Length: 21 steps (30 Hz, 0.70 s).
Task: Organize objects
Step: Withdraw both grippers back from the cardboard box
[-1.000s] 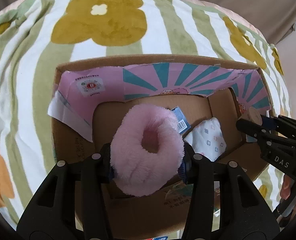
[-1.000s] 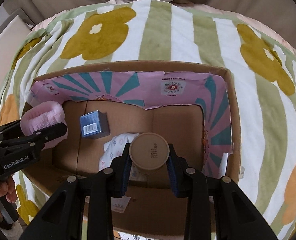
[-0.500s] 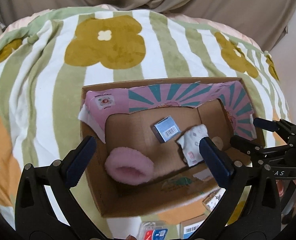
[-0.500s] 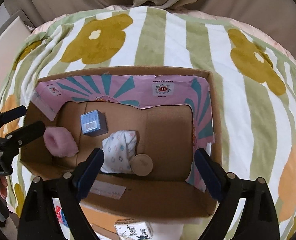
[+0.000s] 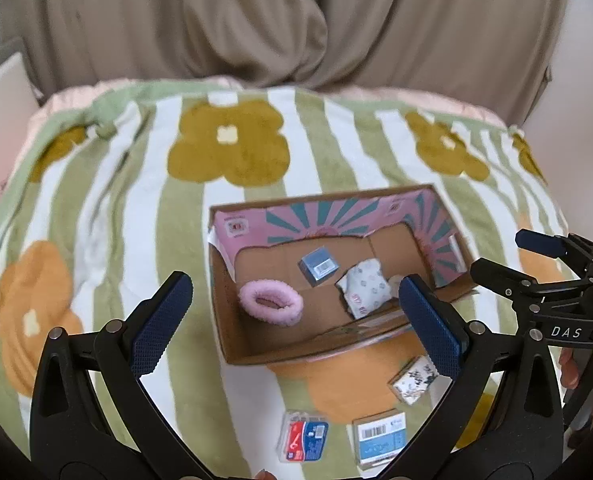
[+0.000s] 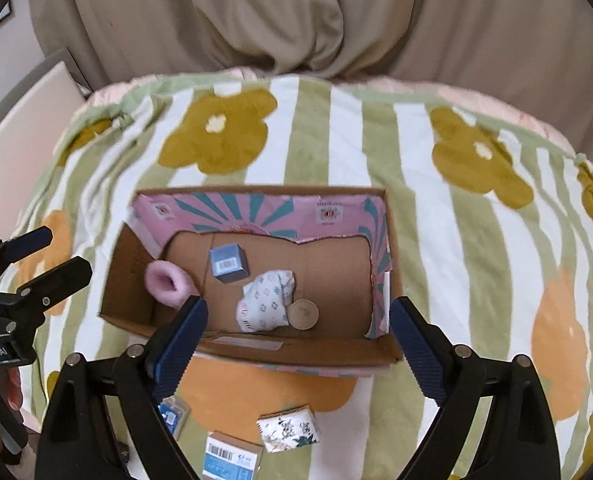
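Observation:
A cardboard box [image 5: 232, 328] [image 6: 132, 256] with a pink and teal lining lies on the striped flower blanket. Inside it are a pink fluffy scrunchie [image 5: 270, 303] [image 6: 164, 283], a small blue box [image 5: 318, 267] [image 6: 228, 263], a white patterned cloth bundle [image 5: 366, 288] [image 6: 265, 301] and a round tan lid [image 6: 302, 313]. My left gripper [image 5: 292, 316] is open and empty, high above the box's near side. My right gripper [image 6: 296, 340] is open and empty, also high above the box's near wall.
On the blanket in front of the box lie a floral packet [image 5: 414, 379] [image 6: 288, 428], a blue and white carton [image 5: 380, 442] [image 6: 232, 458] and a clear red and blue packet [image 5: 304, 442] [image 6: 172, 412]. A beige curtain [image 6: 296, 16] hangs behind the bed.
Both grippers opened, dropping the scrunchie and the tan lid into the box, then pulled up and back. The loose items in front of the box came into view.

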Available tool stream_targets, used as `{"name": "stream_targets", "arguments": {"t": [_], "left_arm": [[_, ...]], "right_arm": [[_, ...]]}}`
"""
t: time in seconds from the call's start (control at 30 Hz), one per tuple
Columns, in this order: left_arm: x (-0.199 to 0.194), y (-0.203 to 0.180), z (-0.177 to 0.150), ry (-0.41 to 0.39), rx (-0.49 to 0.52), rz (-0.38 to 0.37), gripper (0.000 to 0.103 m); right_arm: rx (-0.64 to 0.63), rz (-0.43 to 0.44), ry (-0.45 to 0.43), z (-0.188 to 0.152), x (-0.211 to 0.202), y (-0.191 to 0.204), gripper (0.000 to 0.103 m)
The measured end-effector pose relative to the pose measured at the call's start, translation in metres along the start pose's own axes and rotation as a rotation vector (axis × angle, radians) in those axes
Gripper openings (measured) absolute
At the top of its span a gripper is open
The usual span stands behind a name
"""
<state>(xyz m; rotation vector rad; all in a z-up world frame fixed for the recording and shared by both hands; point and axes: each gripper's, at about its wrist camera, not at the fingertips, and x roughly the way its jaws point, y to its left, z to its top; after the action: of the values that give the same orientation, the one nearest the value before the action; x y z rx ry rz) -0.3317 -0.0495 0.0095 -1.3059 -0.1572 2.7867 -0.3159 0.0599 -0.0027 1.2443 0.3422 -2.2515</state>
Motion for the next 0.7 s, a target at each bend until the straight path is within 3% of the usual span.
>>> {"name": "stream_targets", "arguments": {"t": [0.3, 0.4, 0.7], "left_arm": [[-0.100, -0.009, -0.043, -0.202, 0.008, 0.006, 0.103], [-0.132, -0.013, -0.071, -0.280, 0.005, 0.018, 0.103], [-0.183, -0.022, -0.154, -0.395, -0.003, 0.053, 0.103]], "right_arm": [[0.033, 0.022, -0.203, -0.043, -0.084, 0.009, 0.091], [0.042, 0.035, -0.267, -0.065, -0.108, 0.012, 0.091], [0.022, 0.010, -0.409, -0.143, -0.154, 0.020, 0.097]]}}
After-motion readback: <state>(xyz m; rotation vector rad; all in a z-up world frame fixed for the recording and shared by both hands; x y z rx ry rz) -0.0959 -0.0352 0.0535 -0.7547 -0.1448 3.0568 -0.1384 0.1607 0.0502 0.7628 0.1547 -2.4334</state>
